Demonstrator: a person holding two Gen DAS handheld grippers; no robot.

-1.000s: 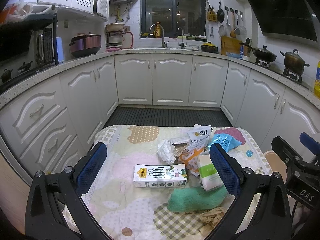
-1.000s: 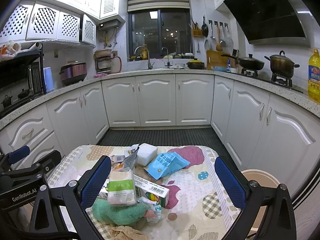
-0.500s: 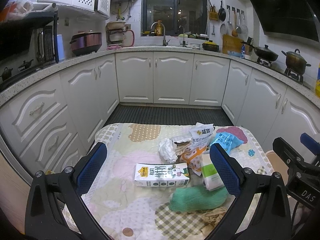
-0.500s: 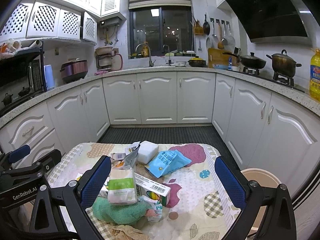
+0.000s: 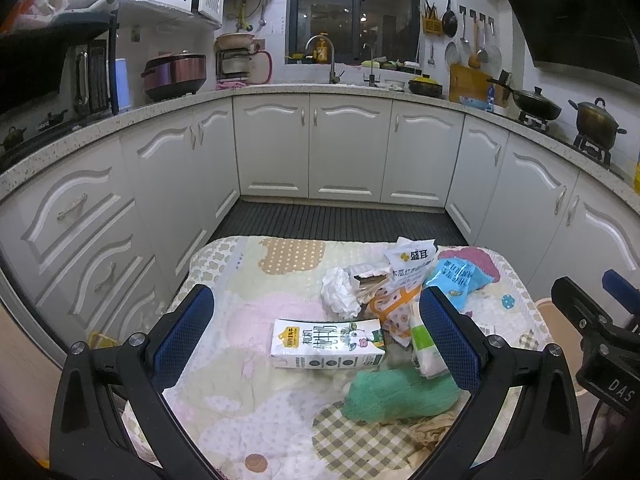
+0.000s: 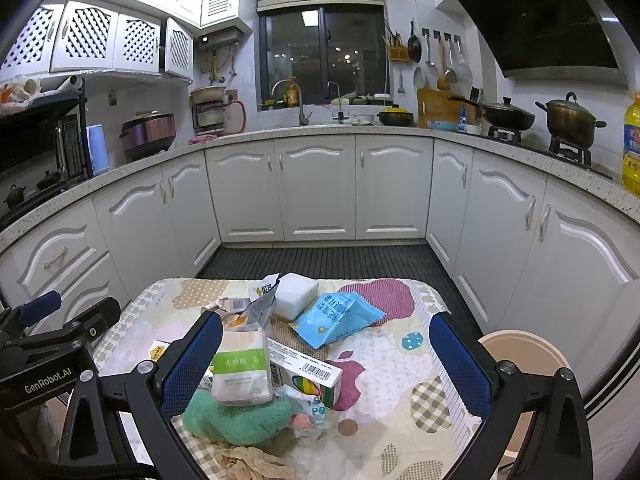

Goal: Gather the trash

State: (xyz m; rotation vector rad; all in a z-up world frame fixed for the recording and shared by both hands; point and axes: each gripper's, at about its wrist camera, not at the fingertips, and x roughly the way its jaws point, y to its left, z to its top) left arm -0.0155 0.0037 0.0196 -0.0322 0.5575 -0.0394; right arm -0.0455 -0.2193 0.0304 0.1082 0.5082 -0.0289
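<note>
Two grippers hover above the cloth-covered table (image 5: 240, 280), both spread wide and holding nothing: the left gripper (image 5: 316, 332) frames the milk carton (image 5: 328, 343) lying flat, the right gripper (image 6: 326, 360) hangs over the green-and-white pouch (image 6: 240, 366) resting on a green towel (image 6: 236, 416). A blue packet (image 6: 336, 316) lies just beyond; the beige bin (image 6: 524, 354) sits at the table's right.

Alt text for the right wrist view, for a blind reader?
Open right gripper hovers above a patterned tablecloth strewn with trash: a blue snack packet, a white-and-green pouch and a green cloth. A beige bin stands at right.
</note>
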